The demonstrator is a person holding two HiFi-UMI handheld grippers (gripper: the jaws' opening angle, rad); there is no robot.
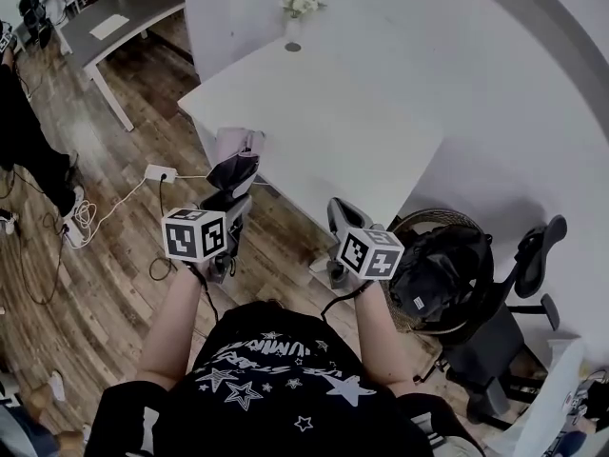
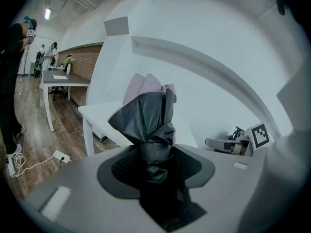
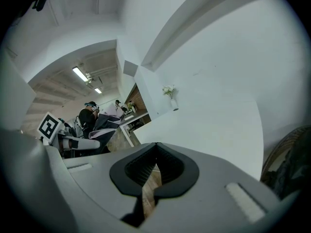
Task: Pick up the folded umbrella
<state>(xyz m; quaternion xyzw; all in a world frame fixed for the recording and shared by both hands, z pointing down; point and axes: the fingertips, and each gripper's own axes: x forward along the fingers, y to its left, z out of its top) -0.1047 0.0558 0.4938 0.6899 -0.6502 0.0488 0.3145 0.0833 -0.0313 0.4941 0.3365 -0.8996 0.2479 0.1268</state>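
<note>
The folded umbrella [image 1: 234,171], black cloth with a pale pink part at its far end, is held above the wooden floor beside the white table. My left gripper [image 1: 232,204] is shut on its black middle. In the left gripper view the umbrella [image 2: 148,115] rises between the pads of my left gripper [image 2: 155,168] and hides the gap. My right gripper [image 1: 335,209] hovers to the right of it, apart, near the table's edge. In the right gripper view its jaws [image 3: 154,166] are shut with nothing in them, and the umbrella [image 3: 104,123] shows at the left.
A white table [image 1: 314,112] with a small vase of flowers [image 1: 298,8] stands ahead. An office chair with a black bag [image 1: 442,274] is at the right. A power strip and cables [image 1: 160,172] lie on the floor at the left, near a person [image 1: 24,131] and a grey desk [image 1: 124,17].
</note>
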